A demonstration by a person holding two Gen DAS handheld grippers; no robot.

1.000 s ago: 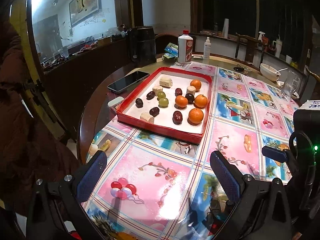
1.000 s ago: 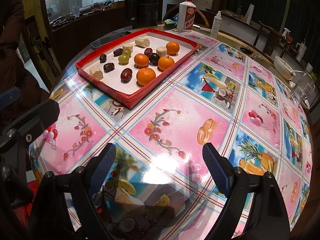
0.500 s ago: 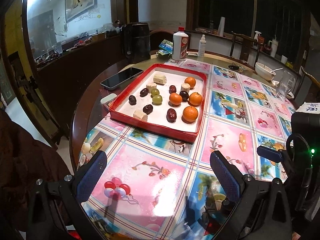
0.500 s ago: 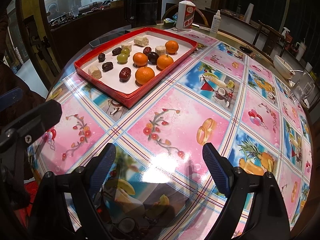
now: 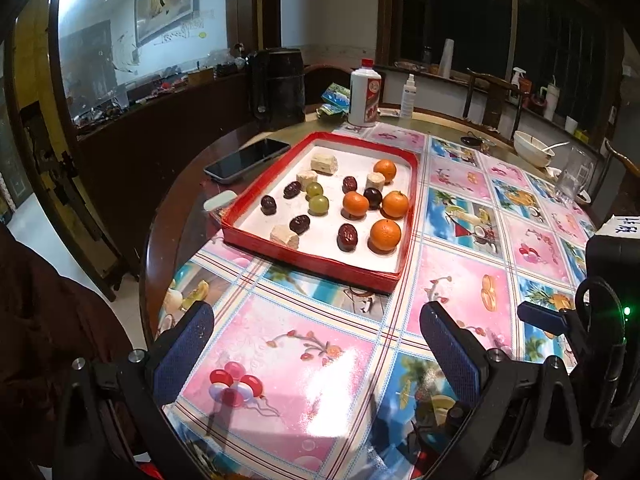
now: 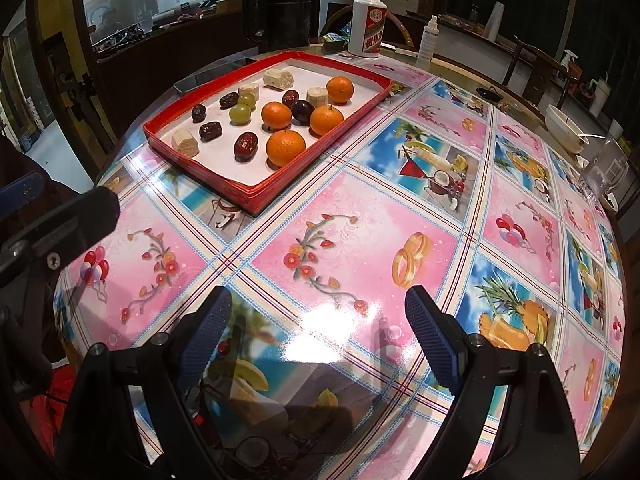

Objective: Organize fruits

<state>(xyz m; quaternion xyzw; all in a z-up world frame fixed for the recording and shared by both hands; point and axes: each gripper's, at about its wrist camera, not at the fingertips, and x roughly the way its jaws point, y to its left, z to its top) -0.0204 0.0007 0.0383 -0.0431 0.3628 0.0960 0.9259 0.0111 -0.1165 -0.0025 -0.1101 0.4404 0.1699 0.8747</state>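
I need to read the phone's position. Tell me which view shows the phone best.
The left wrist view: the phone lies fully visible, dark screen up, beside the red tray's far-left side. In the right wrist view only a thin strip of it peeks out behind the tray wall.

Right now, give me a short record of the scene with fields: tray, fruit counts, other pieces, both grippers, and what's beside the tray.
tray: red tray with white floor, on the patterned table
oranges: four, including the nearest orange
green grapes: two, side by side
dark fruits: six dates plus one round dark fruit
pale chunks: four
left hand-held gripper: open, empty, short of the tray
right hand-held gripper: open, empty, over the table
beside tray: phone; white bottle behind
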